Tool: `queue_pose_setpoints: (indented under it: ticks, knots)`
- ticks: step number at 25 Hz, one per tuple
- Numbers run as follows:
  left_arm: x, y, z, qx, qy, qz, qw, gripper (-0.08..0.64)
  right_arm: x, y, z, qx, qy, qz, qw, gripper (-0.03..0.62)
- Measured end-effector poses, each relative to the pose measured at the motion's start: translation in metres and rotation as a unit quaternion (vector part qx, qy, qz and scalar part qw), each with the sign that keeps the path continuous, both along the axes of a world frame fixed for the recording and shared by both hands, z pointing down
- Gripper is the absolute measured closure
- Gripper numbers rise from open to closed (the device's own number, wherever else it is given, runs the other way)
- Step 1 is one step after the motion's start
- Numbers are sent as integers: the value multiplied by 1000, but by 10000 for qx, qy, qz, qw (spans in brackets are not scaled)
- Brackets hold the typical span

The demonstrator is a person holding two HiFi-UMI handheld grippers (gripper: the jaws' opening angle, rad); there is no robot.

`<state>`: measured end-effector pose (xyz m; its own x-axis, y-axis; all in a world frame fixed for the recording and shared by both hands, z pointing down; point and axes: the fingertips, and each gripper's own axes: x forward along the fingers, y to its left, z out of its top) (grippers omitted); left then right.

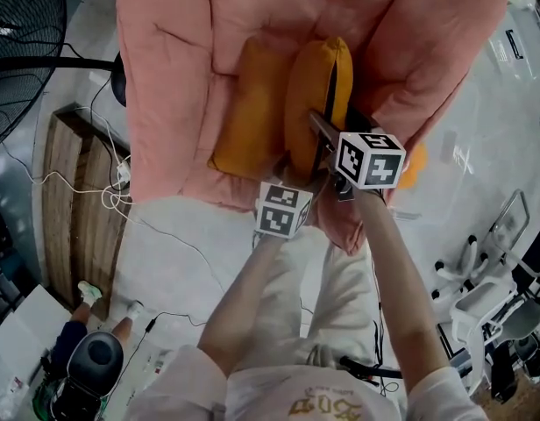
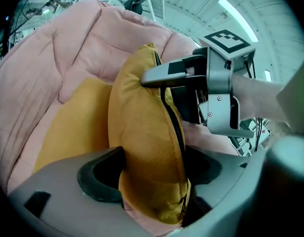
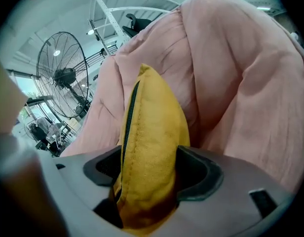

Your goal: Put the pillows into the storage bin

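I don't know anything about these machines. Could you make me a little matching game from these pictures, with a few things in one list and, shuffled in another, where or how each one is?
Things:
1. upright yellow pillow
2. second yellow pillow
3. pink cushion
4. big fan

Places or states:
A. lies under both pillows
B. off at the head view's top left corner
C. pinched by the left gripper and the right gripper
D. lies free, no gripper on it

Pairs: 1-C, 2-D, 3-A, 4-B.
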<state>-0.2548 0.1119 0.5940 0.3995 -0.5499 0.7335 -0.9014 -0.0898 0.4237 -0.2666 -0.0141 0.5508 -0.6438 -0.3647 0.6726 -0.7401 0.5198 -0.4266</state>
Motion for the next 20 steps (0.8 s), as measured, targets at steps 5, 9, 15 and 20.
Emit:
queue_pose_setpoints:
  ticks: [5, 9, 15, 20]
  knots:
    - [1, 2, -3, 15, -23, 56, 10000, 195, 2, 2, -4, -12, -103, -22, 9999, 267]
    - [0, 3, -8, 48, -45, 44, 10000, 203, 2, 3, -8, -33, -157, -15, 9999, 276]
    - [1, 9, -19, 120, -109, 8, 9999, 212, 3, 10, -22, 14, -270, -68, 9996, 285]
    - [7, 14, -33, 238, -212, 49, 9995, 212, 12, 17, -36, 75, -440, -36, 9990, 285]
